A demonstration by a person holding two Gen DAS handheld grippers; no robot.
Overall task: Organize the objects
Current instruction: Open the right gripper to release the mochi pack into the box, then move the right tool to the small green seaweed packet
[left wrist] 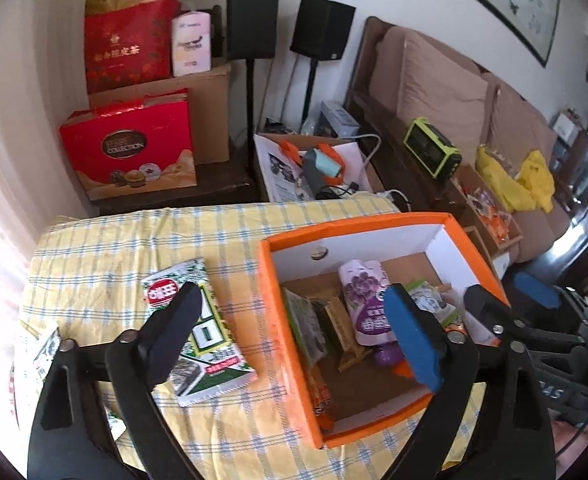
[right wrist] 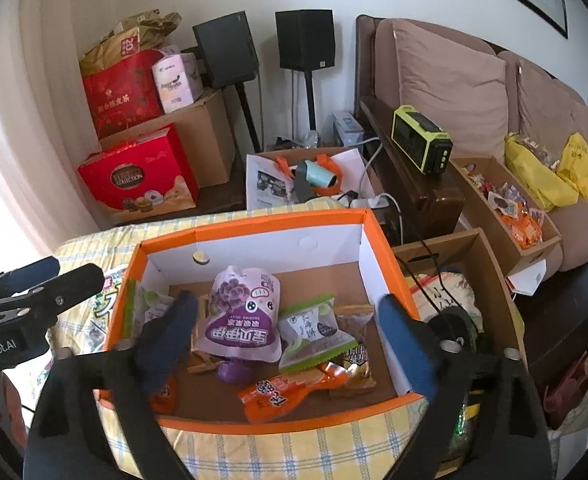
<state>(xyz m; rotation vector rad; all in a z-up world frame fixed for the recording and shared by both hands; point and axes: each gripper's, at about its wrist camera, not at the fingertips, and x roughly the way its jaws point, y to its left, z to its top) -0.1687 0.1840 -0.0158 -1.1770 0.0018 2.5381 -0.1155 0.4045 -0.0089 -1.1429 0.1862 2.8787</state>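
I've got the orange box (right wrist: 254, 224) open on the worktop, snack packets (right wrist: 314, 332) lying inside, purple pouch (right wrist: 238, 316) flat among them.

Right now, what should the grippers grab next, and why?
Probably the left hand-held gripper should drop onto the green-and-white carton. It lies on the checked cloth outside the orange box, where the other snacks already sit, and its jaws are open and empty.
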